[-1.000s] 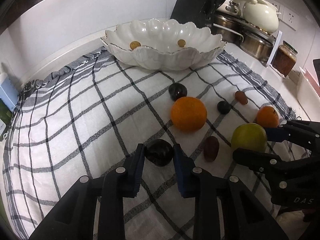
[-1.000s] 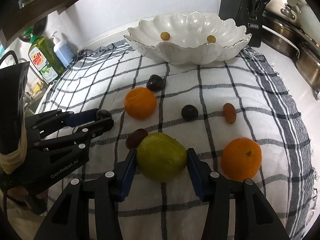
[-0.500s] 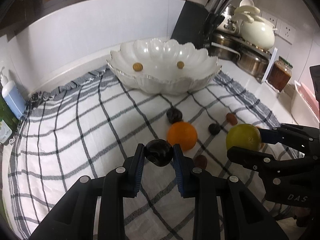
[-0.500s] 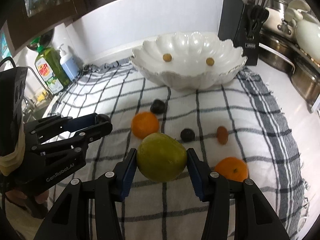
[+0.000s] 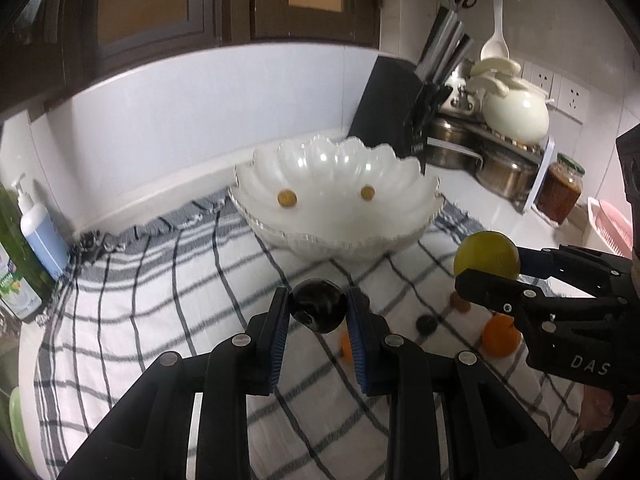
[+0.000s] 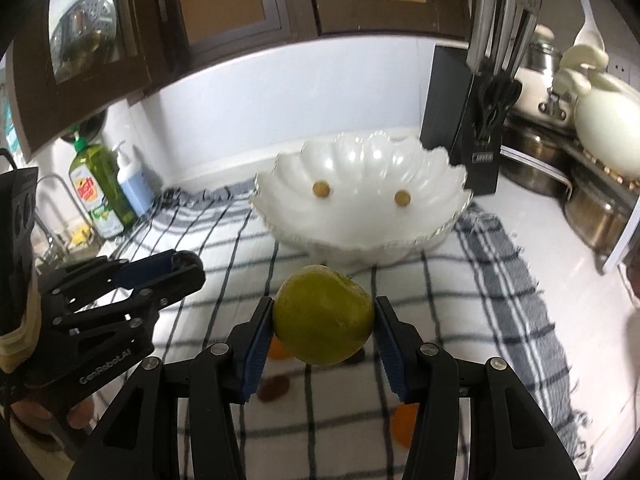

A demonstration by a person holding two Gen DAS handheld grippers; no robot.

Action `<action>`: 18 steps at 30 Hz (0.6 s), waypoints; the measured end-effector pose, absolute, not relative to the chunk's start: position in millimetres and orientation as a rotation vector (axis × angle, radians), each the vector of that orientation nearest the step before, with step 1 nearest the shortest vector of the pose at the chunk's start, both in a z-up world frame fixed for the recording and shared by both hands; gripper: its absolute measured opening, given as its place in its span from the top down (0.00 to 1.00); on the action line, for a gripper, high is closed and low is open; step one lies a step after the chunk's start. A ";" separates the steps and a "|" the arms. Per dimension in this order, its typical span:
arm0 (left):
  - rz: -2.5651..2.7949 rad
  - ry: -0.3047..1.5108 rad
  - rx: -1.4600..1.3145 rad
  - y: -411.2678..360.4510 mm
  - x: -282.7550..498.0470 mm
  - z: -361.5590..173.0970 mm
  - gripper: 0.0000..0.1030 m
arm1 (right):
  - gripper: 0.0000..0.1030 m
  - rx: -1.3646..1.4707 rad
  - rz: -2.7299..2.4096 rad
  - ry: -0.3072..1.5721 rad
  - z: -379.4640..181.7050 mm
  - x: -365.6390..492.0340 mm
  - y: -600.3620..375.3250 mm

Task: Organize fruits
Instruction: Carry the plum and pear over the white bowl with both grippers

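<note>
Dark plum (image 5: 318, 311) and green fruit (image 6: 324, 315) now lifted higher.

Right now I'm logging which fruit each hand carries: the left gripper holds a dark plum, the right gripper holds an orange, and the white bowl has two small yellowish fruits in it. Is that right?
One thing is off: the right gripper is shut on a green fruit, not an orange, as the right wrist view shows. The left gripper does hold the dark plum, and the white bowl does contain two small yellowish fruits.
</note>
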State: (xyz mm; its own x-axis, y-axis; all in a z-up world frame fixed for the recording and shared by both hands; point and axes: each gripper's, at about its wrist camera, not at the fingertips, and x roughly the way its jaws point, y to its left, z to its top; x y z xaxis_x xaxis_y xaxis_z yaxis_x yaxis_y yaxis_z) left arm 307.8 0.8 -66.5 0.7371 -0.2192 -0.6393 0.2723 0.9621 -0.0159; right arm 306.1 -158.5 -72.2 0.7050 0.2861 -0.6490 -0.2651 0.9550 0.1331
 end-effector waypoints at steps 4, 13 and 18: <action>-0.270 0.653 0.084 -1.1 311.8 -55.2 0.72 | 0.51 0.027 0.295 0.681 -60.6 312.5 -159.9; -0.268 0.564 0.084 -8.2 325.3 -28.5 0.72 | 0.51 0.034 0.278 0.626 -44.6 330.2 -167.4; -0.256 0.519 0.095 -11.5 334.6 -17.5 0.72 | 0.51 0.027 0.271 0.610 -39.0 341.0 -171.4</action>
State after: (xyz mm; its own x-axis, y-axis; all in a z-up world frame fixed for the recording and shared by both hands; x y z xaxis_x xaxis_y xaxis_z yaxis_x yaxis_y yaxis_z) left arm 334.6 -11.5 -17.5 0.8374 -0.2176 -0.5015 0.2653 0.9639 0.0248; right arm 341.0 -171.4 -39.0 0.7857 0.2589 -0.5619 -0.2429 0.9644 0.1048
